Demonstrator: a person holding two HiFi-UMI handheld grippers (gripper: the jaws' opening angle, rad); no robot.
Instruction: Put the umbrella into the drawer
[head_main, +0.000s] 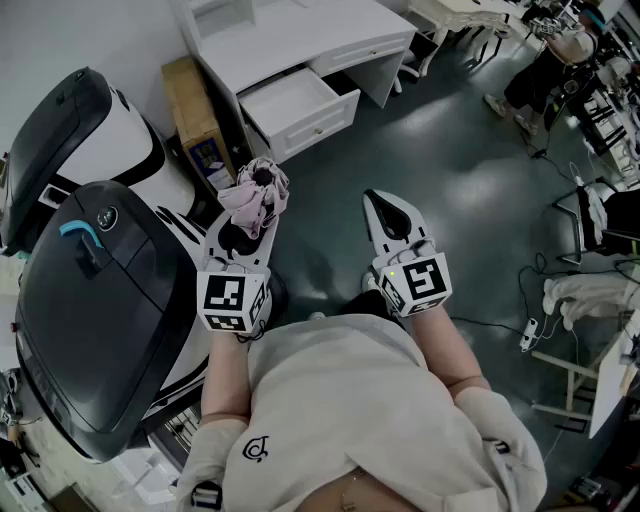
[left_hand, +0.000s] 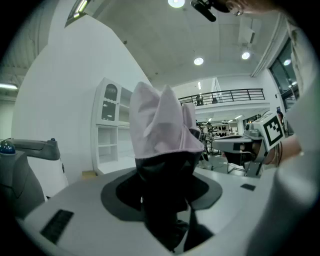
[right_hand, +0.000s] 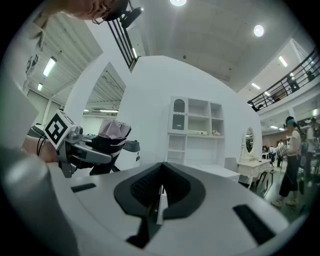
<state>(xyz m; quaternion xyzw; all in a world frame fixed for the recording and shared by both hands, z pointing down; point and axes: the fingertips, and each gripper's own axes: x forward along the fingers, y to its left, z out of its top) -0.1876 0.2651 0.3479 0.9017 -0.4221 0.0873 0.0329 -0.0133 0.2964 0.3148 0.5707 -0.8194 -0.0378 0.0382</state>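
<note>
The open white wooden drawer (head_main: 292, 102) waits empty at the upper middle, while the folded pink-and-black fabric umbrella (head_main: 256, 192) sits clamped in my left tongs (head_main: 247, 216) at centre, well short of it, right tongs (head_main: 388, 212) closed and empty, so carrying and dropping remain.
</note>
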